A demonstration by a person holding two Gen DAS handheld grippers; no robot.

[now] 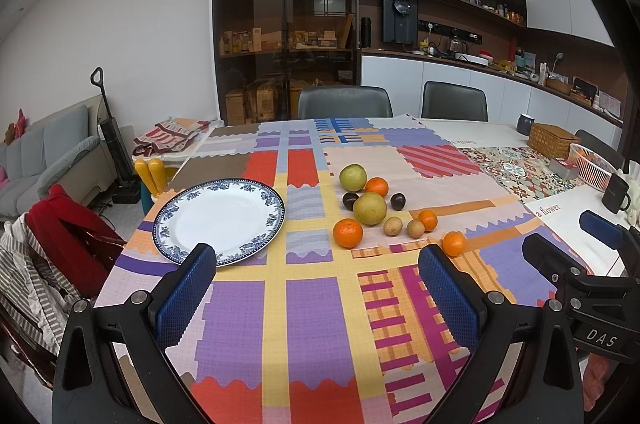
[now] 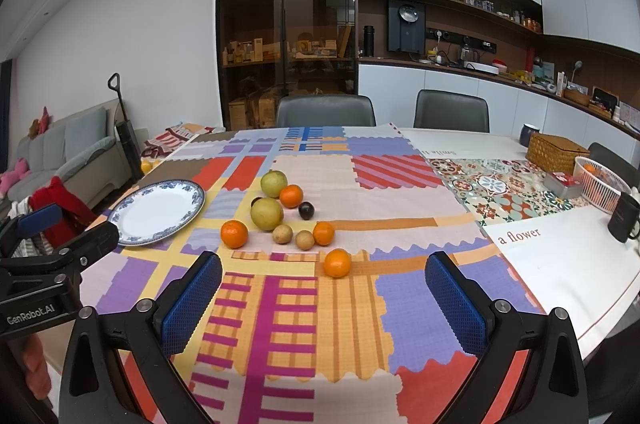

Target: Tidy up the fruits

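The fruits point(image 2: 280, 220) sit in a loose bunch on the bright cloth point(image 2: 360, 324) in the middle of the bench, just right of the plate point(image 1: 218, 220), which has nothing on it: oranges, two big green ones, small brown and dark ones. Both the left claw point(image 1: 316, 288) and the right claw point(image 2: 324, 298) are wide open and hold nothing. I think it is best to start with the near orange point(image 2: 337, 263), since it lies apart, and squeeze it softly.

"DAS" stands in white letters on the right gripper point(image 1: 600, 236) body, right of the left gripper's fingers. "GenRobot.AI" is printed on the left gripper point(image 2: 60, 224) body, seen left of the right gripper's fingers. "a flower" reads on the white mat point(image 2: 560, 256) ahead-right; farther off, partly legible upside-down lettering, perhaps "Smile".
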